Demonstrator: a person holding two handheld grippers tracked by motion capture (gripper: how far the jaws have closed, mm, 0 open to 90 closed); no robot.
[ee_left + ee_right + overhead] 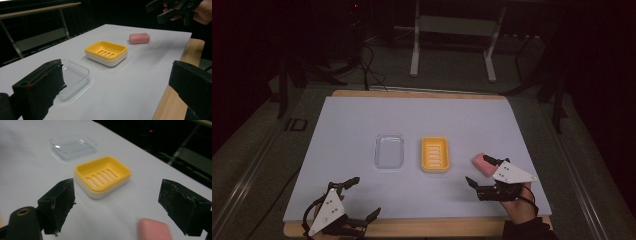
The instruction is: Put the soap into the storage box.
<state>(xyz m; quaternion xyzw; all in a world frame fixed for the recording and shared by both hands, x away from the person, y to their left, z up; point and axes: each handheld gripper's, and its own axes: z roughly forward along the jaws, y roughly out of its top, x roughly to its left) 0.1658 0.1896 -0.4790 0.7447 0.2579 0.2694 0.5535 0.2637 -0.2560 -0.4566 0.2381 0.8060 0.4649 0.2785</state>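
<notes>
1. Pink soap bar (482, 163) is seen lying flat on the white mat (362, 130), right of centre, just beyond the right gripper (478, 171); one jaw tip overlaps the bar's near edge in the high view, contact cannot be told.
2. Right gripper: jaws spread wide, nothing held.
3. Left gripper (364, 198): jaws spread wide, nothing held, parked at the near-left edge, well apart from the soap.
4. Yellow soap dish (434, 154), mat centre: slotted tray, no contents.
5. Clear plastic lid (389, 150) is placed just left of the dish, hollow side up, empty.
</notes>
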